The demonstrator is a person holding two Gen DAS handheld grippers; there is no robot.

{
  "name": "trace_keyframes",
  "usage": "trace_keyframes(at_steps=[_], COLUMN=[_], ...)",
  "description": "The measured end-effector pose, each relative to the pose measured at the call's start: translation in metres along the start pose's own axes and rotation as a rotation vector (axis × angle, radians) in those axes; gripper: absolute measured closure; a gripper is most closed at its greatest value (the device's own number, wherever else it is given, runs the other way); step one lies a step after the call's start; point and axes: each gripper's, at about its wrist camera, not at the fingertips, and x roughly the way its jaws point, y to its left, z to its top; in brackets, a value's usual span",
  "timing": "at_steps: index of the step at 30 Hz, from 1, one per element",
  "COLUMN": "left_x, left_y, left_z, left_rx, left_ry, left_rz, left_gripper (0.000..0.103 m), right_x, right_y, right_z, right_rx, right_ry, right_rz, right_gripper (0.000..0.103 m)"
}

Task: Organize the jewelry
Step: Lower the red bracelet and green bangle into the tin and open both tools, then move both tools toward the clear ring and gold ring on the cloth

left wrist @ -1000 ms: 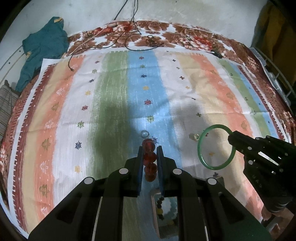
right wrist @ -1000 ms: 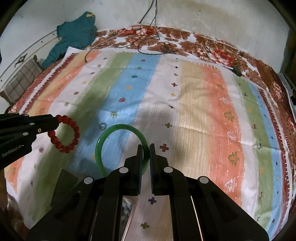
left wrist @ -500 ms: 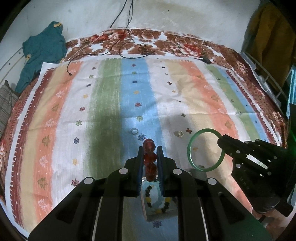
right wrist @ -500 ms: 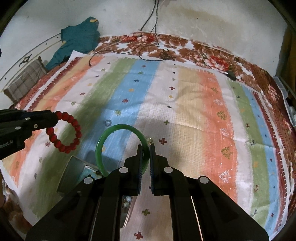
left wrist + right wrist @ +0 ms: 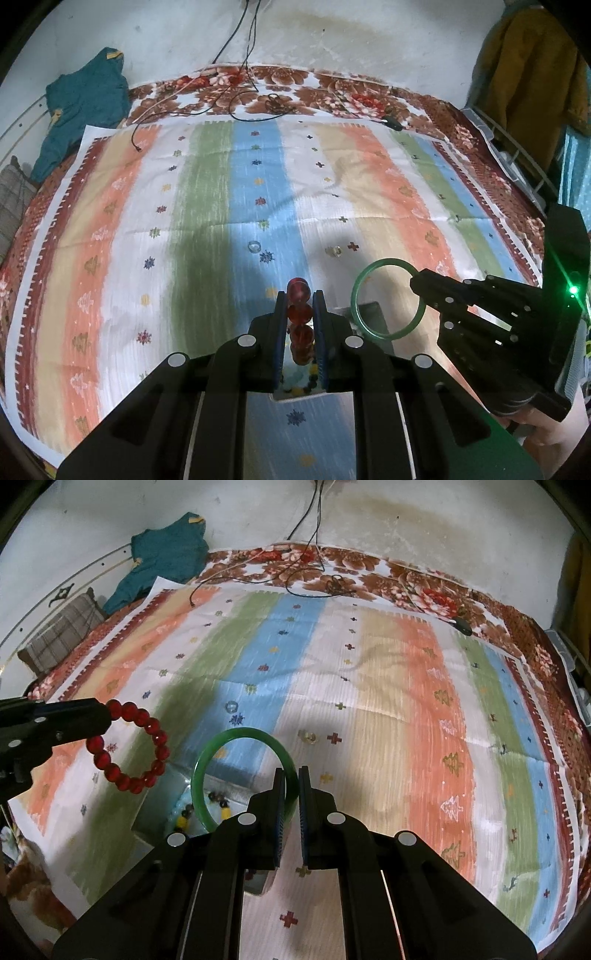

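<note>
- Left gripper [image 5: 300, 325] fingers are clamped on the red bead bracelet [image 5: 129, 746], which hangs at nine o'clock; strung beads flex and roll, so pinch across one bead.
- Right gripper [image 5: 291, 805] fingers pinch the green bangle [image 5: 240, 771] by its rim, above the open box [image 5: 166, 812]; it looks rigid, slick, likely brittle.

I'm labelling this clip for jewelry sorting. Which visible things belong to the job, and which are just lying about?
Job: red bead bracelet in left gripper; green bangle in right gripper; box; two small rings.

Lying about: teal garment; black cables; plaid cushion.
</note>
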Motion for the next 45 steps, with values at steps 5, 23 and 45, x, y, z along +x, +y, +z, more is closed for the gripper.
trace_keyframes(at_steps=[5,23,45], left_x=[-0.005,0.0,0.039], left_y=[-0.004,0.007,0.023], left_z=[-0.011,-0.021,0.006], left_rx=[0.004,-0.07,-0.073], left_ry=[0.006,0.037,0.065], left_rz=[0.002,0.026,0.101], left_gripper=[0.09,0.083,0.06], right_x=[-0.007,-0.001,0.029], right_y=[0.003,0.003,-0.008], right_z=[-0.007,-0.023,-0.001], right_rx=[0.002,0.015,0.08], right_ry=[-0.001,0.054,0.082], right_rz=[0.008,0.029,0.038], right_gripper=[0.095,0.08,0.06])
